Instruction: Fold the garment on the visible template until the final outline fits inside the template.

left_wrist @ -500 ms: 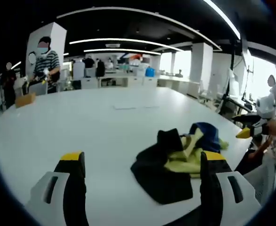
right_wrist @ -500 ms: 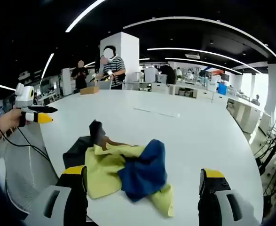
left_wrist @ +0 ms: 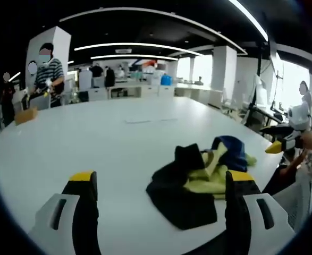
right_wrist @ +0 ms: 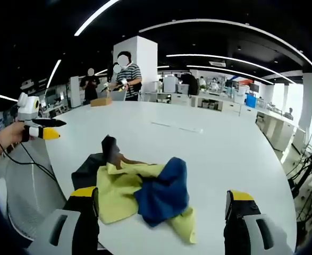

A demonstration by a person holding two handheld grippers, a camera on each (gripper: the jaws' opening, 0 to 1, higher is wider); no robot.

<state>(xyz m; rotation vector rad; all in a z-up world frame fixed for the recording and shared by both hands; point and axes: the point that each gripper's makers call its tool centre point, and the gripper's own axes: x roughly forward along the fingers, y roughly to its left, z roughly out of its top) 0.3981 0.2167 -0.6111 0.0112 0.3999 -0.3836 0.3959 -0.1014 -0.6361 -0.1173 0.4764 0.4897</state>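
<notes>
On white table [right_wrist: 230, 154], near its edge: garment [right_wrist: 145, 194] lying crumpled, yellow + blue + black, not folded. Right gripper [right_wrist: 162, 212] hovers just short of it, jaws wide apart, nothing held. Left gripper [left_wrist: 158, 196] same deal, jaws spread, empty, garment [left_wrist: 195, 183] ahead btw its jaws, toward right one. Person in striped shirt [right_wrist: 128, 79] stands at far side.
</notes>
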